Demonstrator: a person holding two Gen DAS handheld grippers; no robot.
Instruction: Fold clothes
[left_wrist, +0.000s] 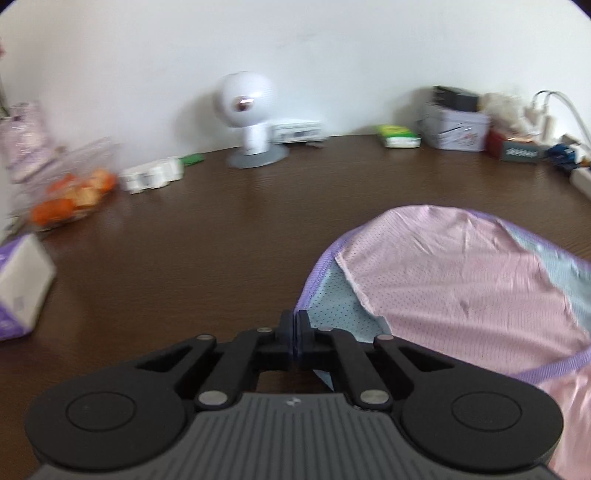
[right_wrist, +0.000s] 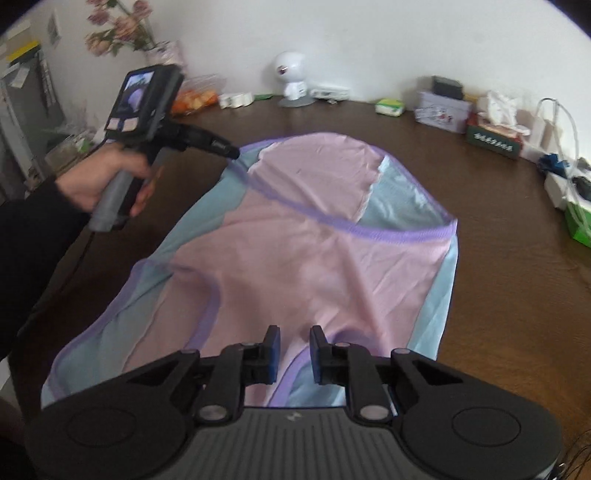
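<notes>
Nearest to me, my right tool (right_wrist: 294, 350) hangs over the near hem of the garment (right_wrist: 295, 266), its pads a little apart with nothing pinched; pink cloth and a strip of purple trim show through the gap. The garment lies spread on the brown table (right_wrist: 517, 277), pink in the middle, pale blue at the sides, purple binding along the edges, and its far part is folded back over the middle. At that far left edge my left tool (left_wrist: 295, 326) is pressed together; from the right wrist view its tip sits on the purple trim, though I cannot tell for certain that cloth is caught between the pads. A hand (right_wrist: 99, 177) in a dark sleeve grips its grey handle, and a small screen (right_wrist: 131, 99) is mounted on top. From the left wrist view the closed pads sit just at the blue corner of the garment, and a tissue pack (left_wrist: 22, 288) lies off to the left. Farther back along the white wall stand a bag of oranges (left_wrist: 70, 199), a white round-headed figure (left_wrist: 251, 110) on a grey base, a green packet (left_wrist: 399, 136), a tin box (left_wrist: 456, 127) and a power strip with cables (left_wrist: 554, 114). Flowers (right_wrist: 118, 26) stand at the far left corner.
</notes>
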